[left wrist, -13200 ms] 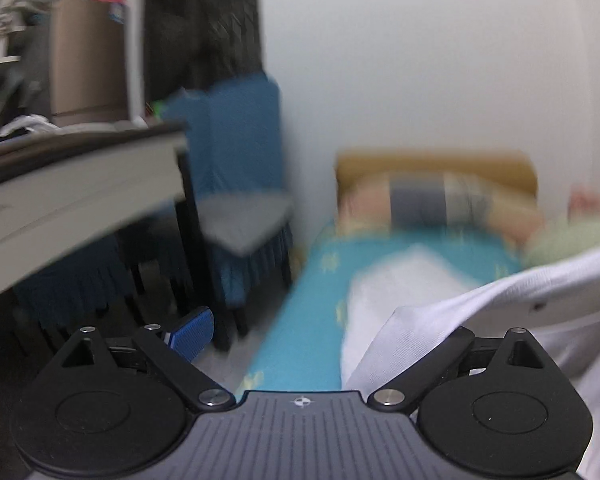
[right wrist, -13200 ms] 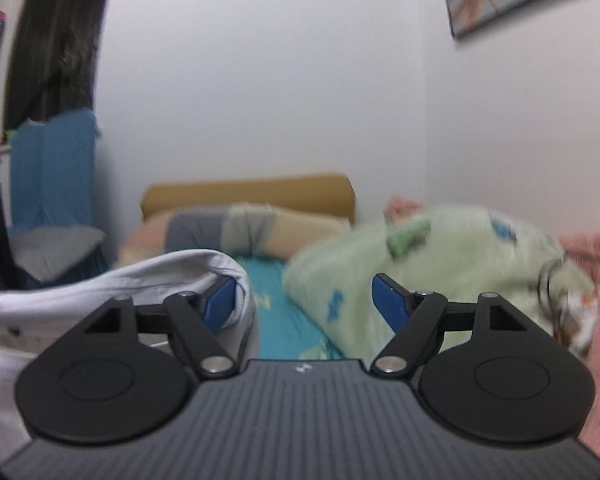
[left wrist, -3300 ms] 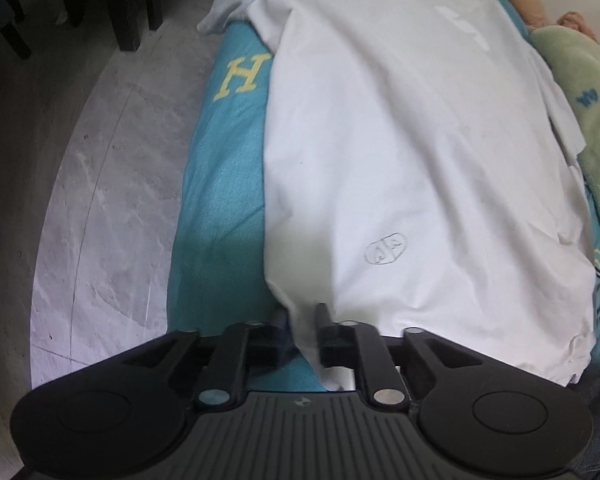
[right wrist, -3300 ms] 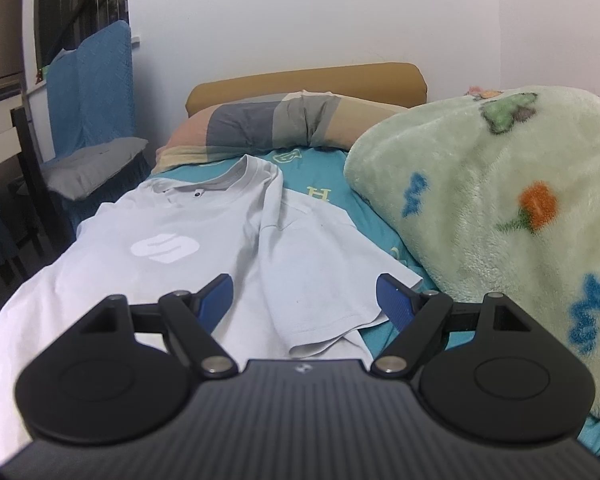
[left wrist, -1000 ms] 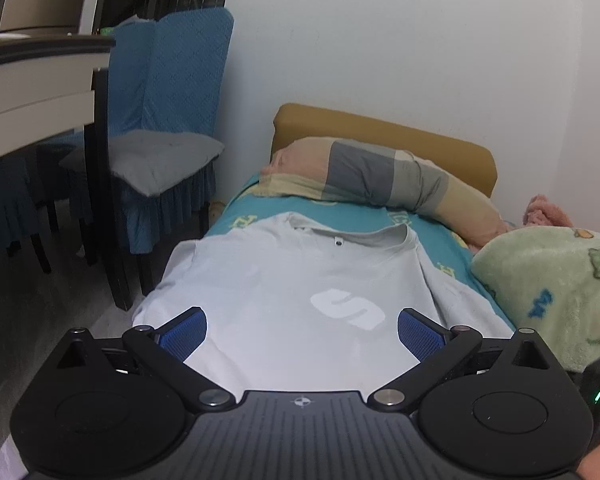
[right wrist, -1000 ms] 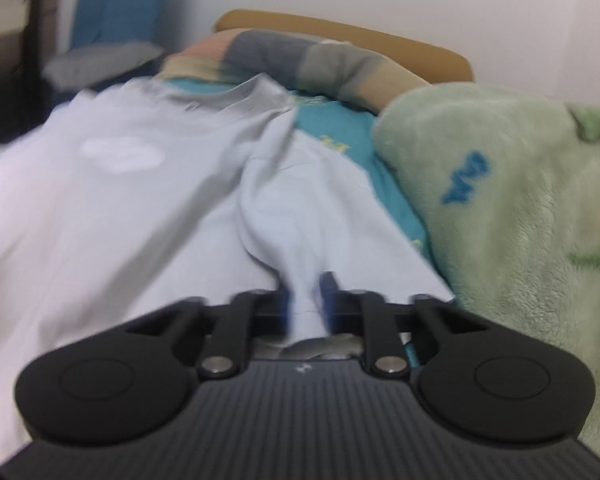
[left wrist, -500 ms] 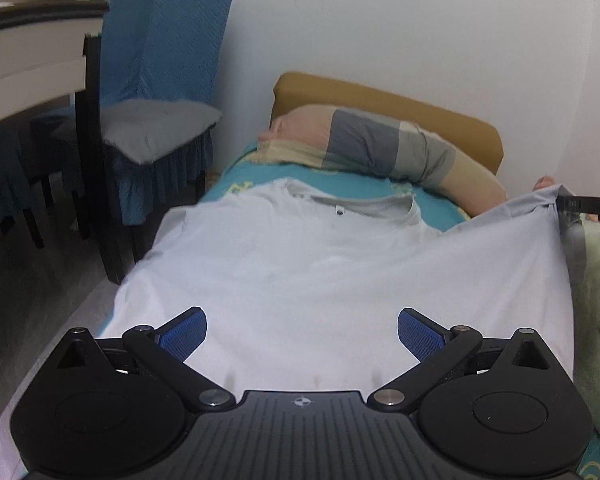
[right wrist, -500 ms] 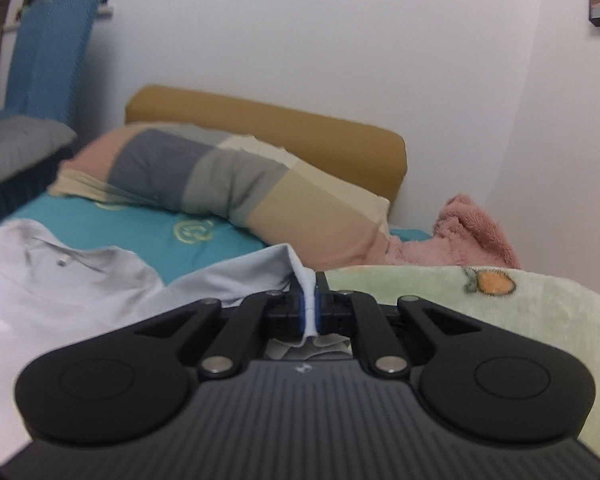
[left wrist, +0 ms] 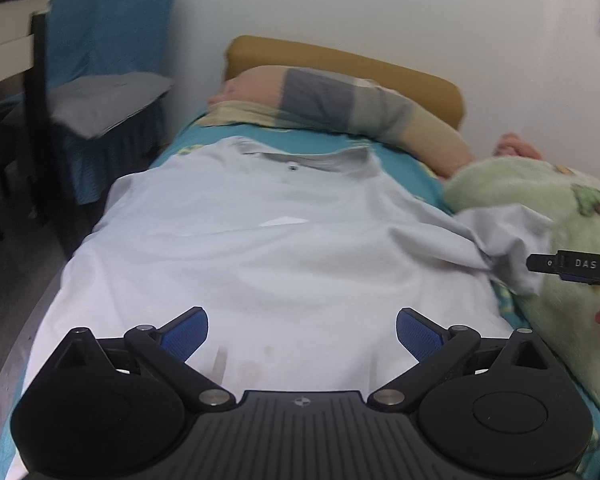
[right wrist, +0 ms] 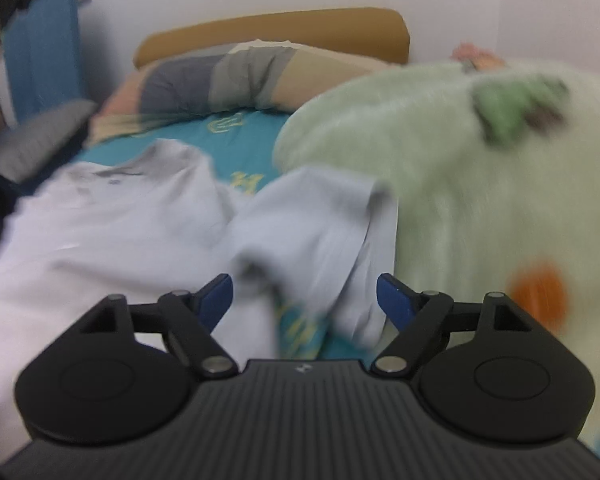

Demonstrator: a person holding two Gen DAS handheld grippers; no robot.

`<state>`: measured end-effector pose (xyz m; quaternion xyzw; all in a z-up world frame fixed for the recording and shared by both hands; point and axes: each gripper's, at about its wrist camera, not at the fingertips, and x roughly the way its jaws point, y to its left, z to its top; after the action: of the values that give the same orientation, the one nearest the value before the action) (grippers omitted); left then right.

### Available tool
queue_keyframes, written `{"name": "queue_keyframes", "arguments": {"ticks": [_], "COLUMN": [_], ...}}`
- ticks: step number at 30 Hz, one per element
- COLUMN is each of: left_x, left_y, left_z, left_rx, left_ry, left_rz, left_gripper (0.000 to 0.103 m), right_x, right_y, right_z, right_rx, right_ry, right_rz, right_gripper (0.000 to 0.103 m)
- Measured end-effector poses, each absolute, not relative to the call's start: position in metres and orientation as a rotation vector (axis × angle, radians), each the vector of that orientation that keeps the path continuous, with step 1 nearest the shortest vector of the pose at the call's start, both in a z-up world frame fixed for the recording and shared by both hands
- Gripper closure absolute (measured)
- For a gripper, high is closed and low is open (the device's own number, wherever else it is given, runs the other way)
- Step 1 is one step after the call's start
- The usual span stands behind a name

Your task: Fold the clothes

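A pale grey polo shirt (left wrist: pixel 260 248) lies spread lengthwise on the teal bed (left wrist: pixel 404 160), collar toward the pillow. Its right sleeve (left wrist: pixel 512 236) is bunched up against the green blanket. My left gripper (left wrist: pixel 302 330) hovers open above the shirt's lower half, with nothing between its fingers. My right gripper (right wrist: pixel 304 298) has its jaws opening; the loose sleeve (right wrist: pixel 324 236) hangs in front of them, free of the pads. In the left wrist view the right gripper's fingertip (left wrist: pixel 572 266) shows at the right edge, just beside the sleeve.
A fluffy green blanket (right wrist: pixel 480 184) fills the bed's right side. A striped pillow (left wrist: pixel 340 100) and tan headboard (left wrist: pixel 340 56) lie at the far end. A chair with blue cover and grey cushion (left wrist: pixel 108 92) stands left of the bed, beside a table edge (left wrist: pixel 4 44).
The right gripper, shut on the sleeve and holding it lifted half a second ago, has opened; the sleeve has dropped beside the green blanket. The left gripper has sunk slightly toward the shirt.
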<state>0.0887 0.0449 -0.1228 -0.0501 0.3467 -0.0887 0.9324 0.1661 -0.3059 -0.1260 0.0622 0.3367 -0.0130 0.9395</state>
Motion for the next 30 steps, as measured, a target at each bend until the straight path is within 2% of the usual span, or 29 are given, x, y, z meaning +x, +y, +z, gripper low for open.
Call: {"name": "queue_keyframes", "arguments": {"ticks": [4,10,17,23,24,26,28,30], "left_x": [0.062,0.006,-0.061,-0.072,-0.071,-0.072,-0.077,-0.077], "left_y": [0.019,-0.026,-0.100,-0.140,-0.142,-0.142,-0.143,-0.140], "left_z": [-0.123,-0.113,-0.138,-0.185,-0.191,-0.202,-0.209,-0.207], "left_rx": [-0.050,0.014,0.208,0.447,0.463,0.516,0.540,0.518], "left_ry": [0.723,0.704,0.696,0.716,0.716,0.715,0.680,0.684], "left_rz": [-0.310,-0.605,-0.833,-0.837,-0.841,-0.842,-0.854,-0.845], "left_gripper": [0.006,0.006,0.006,0.011,0.012,0.024,0.027,0.037], "right_x": [0.092,-0.003,-0.026,-0.029,-0.029,-0.029,-0.028,-0.028], "right_y": [-0.294,-0.310,-0.340,-0.358,-0.359,-0.358,-0.356,-0.356], "right_z": [-0.113,-0.098,-0.083,-0.093,-0.095,-0.098,-0.100,-0.101], "right_rx": [0.212,0.450,0.543,0.613,0.623,0.622,0.607,0.599], "right_ry": [0.691,0.598,0.484,0.484,0.486,0.487,0.488,0.485], "right_rz": [-0.006,-0.068,-0.091,-0.097,-0.091,-0.082,-0.086,-0.098], "right_gripper": [0.022,0.022,0.022,0.022,0.022,0.022,0.022,0.022]}}
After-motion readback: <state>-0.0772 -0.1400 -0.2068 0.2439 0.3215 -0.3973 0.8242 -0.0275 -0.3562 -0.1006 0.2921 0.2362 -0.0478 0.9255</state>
